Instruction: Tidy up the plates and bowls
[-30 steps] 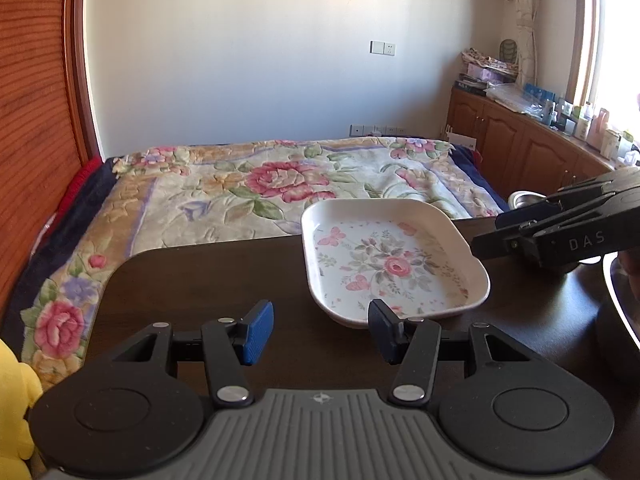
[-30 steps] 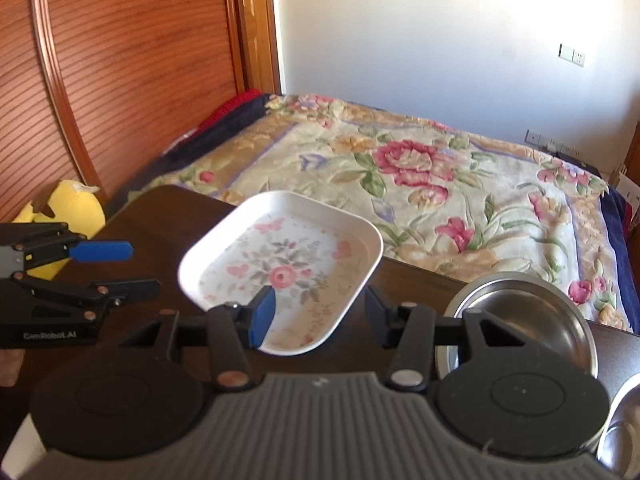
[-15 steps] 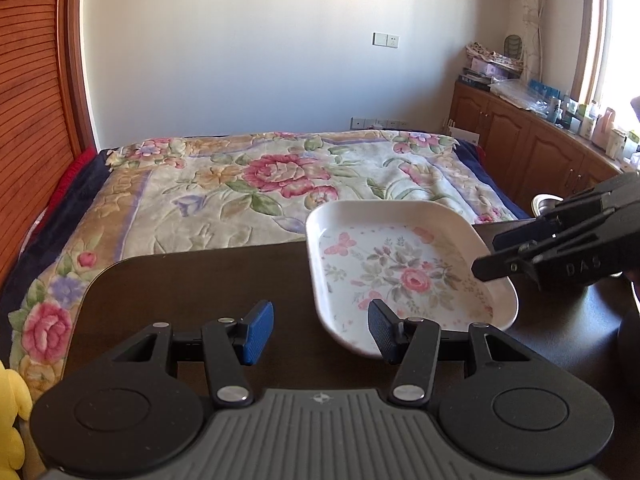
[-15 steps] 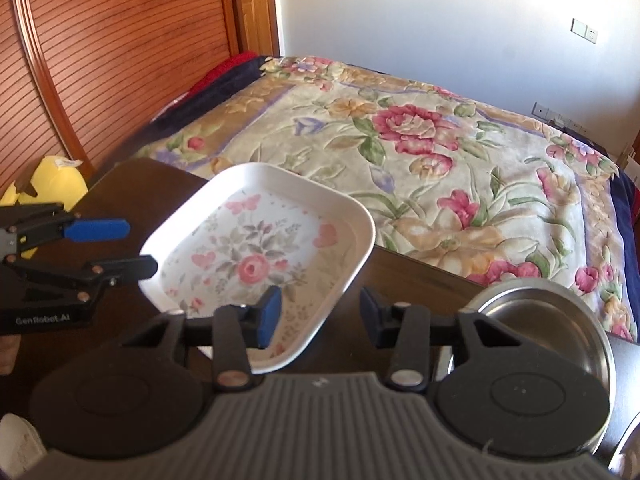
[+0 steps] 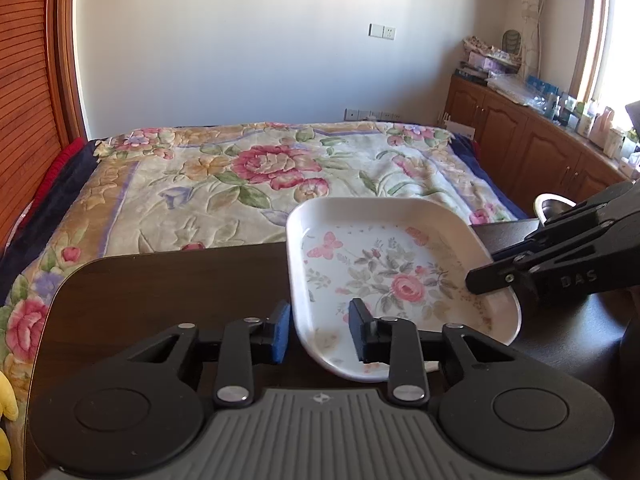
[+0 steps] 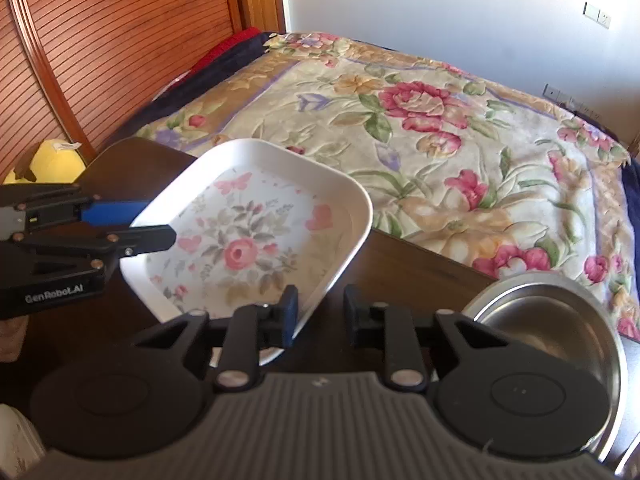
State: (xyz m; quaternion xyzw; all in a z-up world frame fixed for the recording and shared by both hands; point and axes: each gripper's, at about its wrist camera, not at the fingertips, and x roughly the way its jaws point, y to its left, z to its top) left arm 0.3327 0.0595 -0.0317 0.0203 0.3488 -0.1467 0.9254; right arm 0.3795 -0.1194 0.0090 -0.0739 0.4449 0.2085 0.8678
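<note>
Both the left gripper (image 5: 318, 332) and right gripper (image 6: 318, 314) have advanced, jaws closing astride the floral plate (image 5: 384, 272) rim

open table to your left, crowded to your right

left of your left gripper (image 5: 318, 334) the dark table (image 5: 160, 280) lies bare. between both grippers the floral plate (image 6: 256, 240) fills the gap. right of your right gripper (image 6: 318, 316) a steel bowl (image 6: 560, 320) blocks.

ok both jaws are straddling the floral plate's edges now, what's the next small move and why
Probably finish closing both grips, then lift level. The left gripper and right gripper each have the floral plate rim between closing jaws, on opposite sides, and it looks not yet clamped on the dark table.
</note>
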